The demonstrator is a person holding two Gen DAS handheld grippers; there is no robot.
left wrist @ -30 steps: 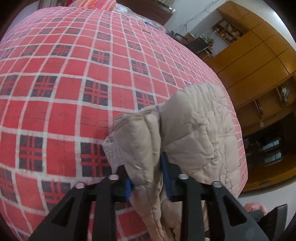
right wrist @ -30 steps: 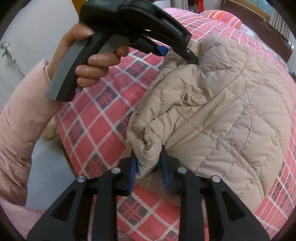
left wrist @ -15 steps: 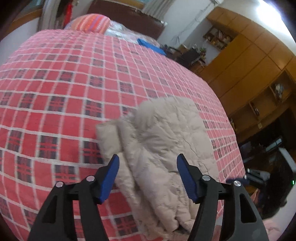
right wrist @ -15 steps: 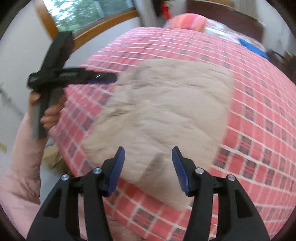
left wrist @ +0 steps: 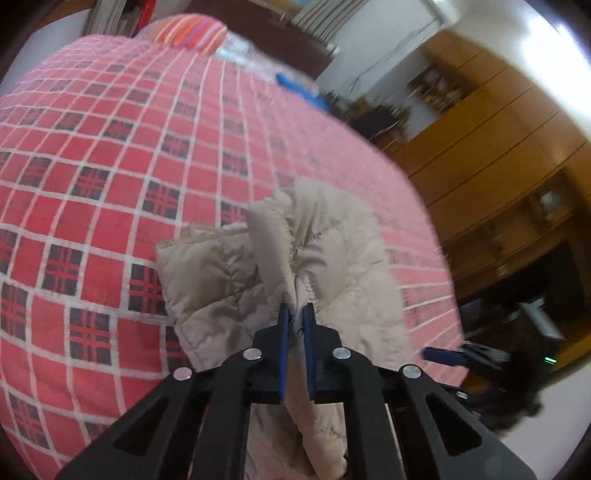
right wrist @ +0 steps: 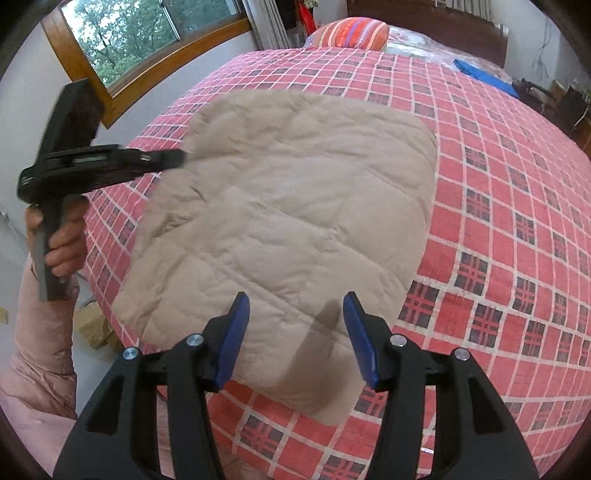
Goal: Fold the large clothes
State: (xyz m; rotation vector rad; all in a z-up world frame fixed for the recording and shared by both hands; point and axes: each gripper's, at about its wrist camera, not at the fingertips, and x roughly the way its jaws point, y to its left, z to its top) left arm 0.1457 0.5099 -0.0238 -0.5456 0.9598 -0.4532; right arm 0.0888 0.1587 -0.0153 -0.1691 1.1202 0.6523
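Note:
A beige quilted jacket (right wrist: pixel 295 203) lies folded near the front corner of a bed with a red checked cover (right wrist: pixel 498 258). In the left wrist view my left gripper (left wrist: pixel 295 321) is shut on a bunched fold of the jacket (left wrist: pixel 332 258) at its near edge. The right wrist view shows that same left gripper (right wrist: pixel 177 160) touching the jacket's left edge, held by a hand (right wrist: pixel 62 240). My right gripper (right wrist: pixel 298 332) hovers open over the jacket's near edge, with nothing between its blue pads (right wrist: pixel 236 332). Its blue tip (left wrist: pixel 443 356) shows blurred at the right of the left wrist view.
A striped pillow (right wrist: pixel 351 33) and a blue item (right wrist: pixel 484 75) lie at the bed's far end. Wooden cabinets (left wrist: pixel 498 166) stand beyond the right side of the bed. A window (right wrist: pixel 147 40) is on the left wall. The person's pink sleeve (right wrist: pixel 37 369) is at lower left.
A second ago both grippers were shut on the jacket; half a second ago both stood open. Now the left gripper has shut on a fold again, while the right stays open.

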